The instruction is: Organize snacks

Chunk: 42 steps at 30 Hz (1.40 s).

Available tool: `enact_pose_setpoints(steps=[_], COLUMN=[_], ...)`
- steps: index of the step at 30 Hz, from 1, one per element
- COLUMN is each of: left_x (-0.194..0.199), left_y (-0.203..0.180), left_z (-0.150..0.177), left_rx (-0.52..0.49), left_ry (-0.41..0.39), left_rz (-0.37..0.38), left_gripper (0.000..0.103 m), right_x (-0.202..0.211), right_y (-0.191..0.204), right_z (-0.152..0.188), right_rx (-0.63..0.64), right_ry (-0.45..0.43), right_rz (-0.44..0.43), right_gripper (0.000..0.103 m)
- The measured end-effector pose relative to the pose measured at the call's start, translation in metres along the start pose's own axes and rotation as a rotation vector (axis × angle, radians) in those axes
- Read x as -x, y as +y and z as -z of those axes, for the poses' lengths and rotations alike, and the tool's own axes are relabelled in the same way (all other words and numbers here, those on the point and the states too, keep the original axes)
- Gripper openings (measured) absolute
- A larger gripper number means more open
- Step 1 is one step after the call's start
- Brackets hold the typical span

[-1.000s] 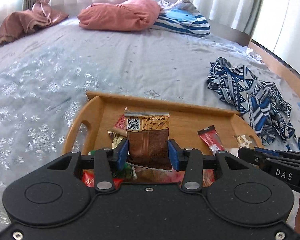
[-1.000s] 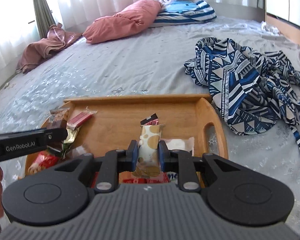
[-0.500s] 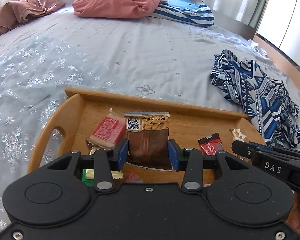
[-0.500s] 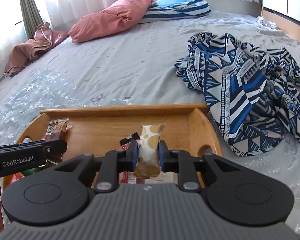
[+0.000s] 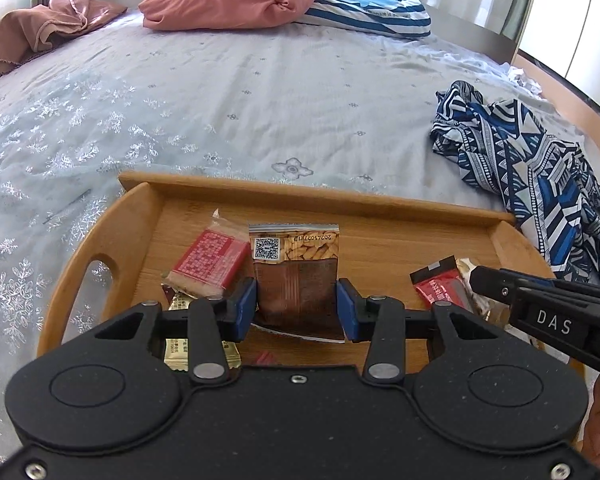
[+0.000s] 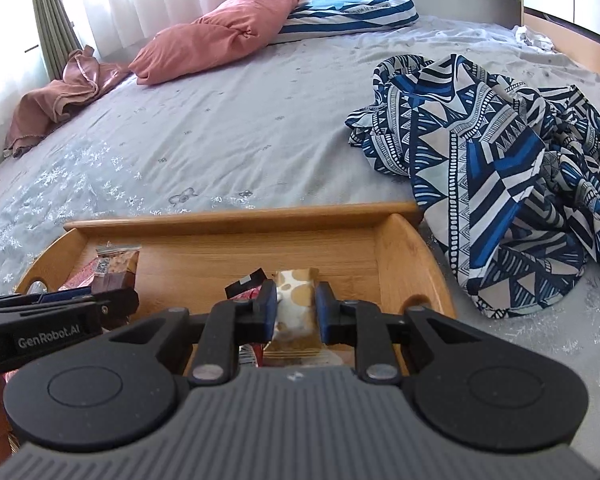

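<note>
The left gripper (image 5: 296, 304) squeezes a brown nut bag (image 5: 296, 272) above the middle of the wooden tray (image 5: 132, 216) on the bed (image 5: 260, 100). The right gripper (image 6: 296, 312) squeezes a spotted snack bar (image 6: 294, 308) near the tray's right end. A red packet (image 5: 210, 260) lies by the tray's left end.

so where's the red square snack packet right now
In the left wrist view the red square packet lies on the wooden tray, left half, just left of the brown peanut packet gripped by the left gripper.
</note>
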State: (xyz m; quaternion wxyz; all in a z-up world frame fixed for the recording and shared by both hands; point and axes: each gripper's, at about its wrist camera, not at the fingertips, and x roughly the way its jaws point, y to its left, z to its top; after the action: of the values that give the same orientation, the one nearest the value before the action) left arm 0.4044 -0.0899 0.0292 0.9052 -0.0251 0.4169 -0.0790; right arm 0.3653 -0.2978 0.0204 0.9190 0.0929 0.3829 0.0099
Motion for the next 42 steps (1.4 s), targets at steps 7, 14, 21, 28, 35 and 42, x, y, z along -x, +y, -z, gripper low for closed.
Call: enact_pose_setpoints(steps=[7,14,21,28,35,42], left_x=[-0.002,-0.001,0.011,0.038,0.082,0.135], left_y=[-0.003,-0.003,-0.005,-0.004,0.003,0.014], left_z=[0.003,0.002,0.005,0.013,0.028,0.057], left_rx=[-0.02,-0.024,-0.059,-0.082,-0.073,-0.071], left_ry=[-0.004,0.001,-0.016,-0.035,-0.056,-0.115], left_rz=[-0.011,-0.02,-0.029,-0.042,-0.034,-0.033], left_gripper=[0.041,0.042,0.057,0.077,0.081,0.087], right_x=[0.0,0.002,0.01,0.03,0.067,0.111], right_y=[-0.001,-0.003,-0.004,0.0,0.011,0.025], right_z=[0.001,0.003,0.006,0.01,0.019,0.037], right_rx=[-0.011,-0.029,-0.028,-0.02,-0.005,0.04], right_ry=[-0.002,-0.01,-0.027,-0.049,-0.084,-0.113], right_rz=[-0.002,-0.007,-0.018,-0.046,-0.085,-0.103], right_gripper=[0.026,0.034,0.048,0.052,0.058,0.06])
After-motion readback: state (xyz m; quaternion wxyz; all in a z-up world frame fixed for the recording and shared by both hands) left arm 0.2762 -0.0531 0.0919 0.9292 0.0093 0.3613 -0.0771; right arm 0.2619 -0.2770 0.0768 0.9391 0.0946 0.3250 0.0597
